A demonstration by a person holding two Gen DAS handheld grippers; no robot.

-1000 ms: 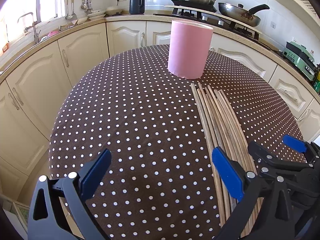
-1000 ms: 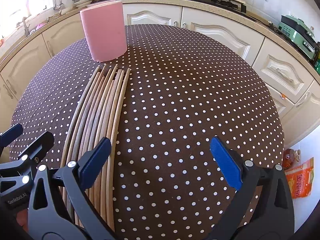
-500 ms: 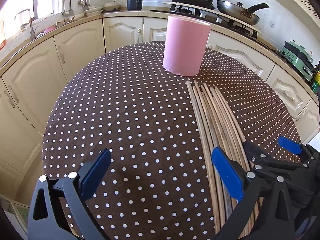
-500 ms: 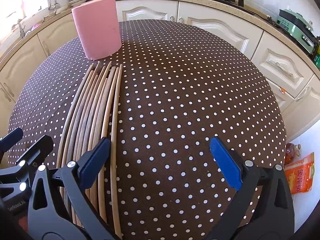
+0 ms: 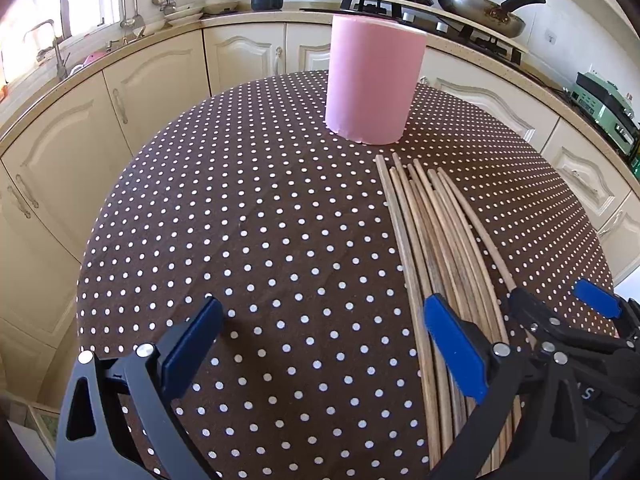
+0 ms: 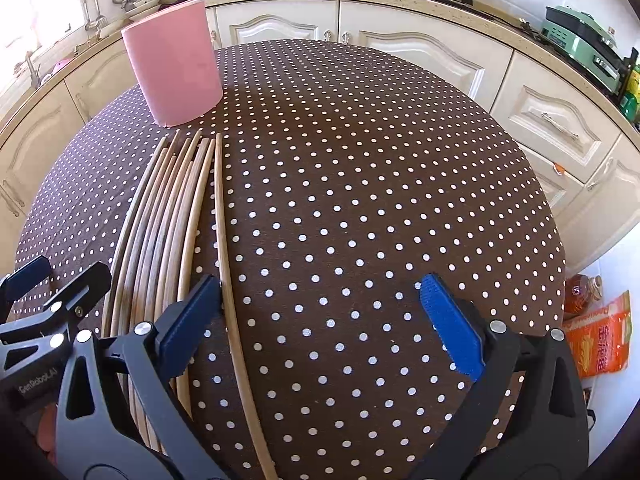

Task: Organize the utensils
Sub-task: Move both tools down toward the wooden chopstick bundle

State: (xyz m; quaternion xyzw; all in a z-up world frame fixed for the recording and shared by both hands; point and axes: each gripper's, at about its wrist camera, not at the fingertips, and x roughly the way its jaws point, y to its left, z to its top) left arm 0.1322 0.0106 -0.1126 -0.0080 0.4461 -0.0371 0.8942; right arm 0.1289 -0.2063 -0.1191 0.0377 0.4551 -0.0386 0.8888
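moved: 1 chopstick point(image 6: 224, 248) now apart from bundle point(image 6: 160, 232) | right gripper point(image 6: 320, 316) and left gripper point(image 5: 324, 344) jaws wide, empty | sticks flat on surface point(image 6: 360, 160) near pink holder point(image 6: 174, 64) | light, stiff, roll-prone; pinch mid-length

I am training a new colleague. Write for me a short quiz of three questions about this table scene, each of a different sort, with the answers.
1. True or false: the pink holder stands upright on the dotted tablecloth.
2. Where do the wooden chopsticks lie? A) inside the holder B) flat on the cloth C) in a gripper
3. Fill in: both the left gripper and right gripper are ____.

Key: 1 true; 2 B; 3 open.
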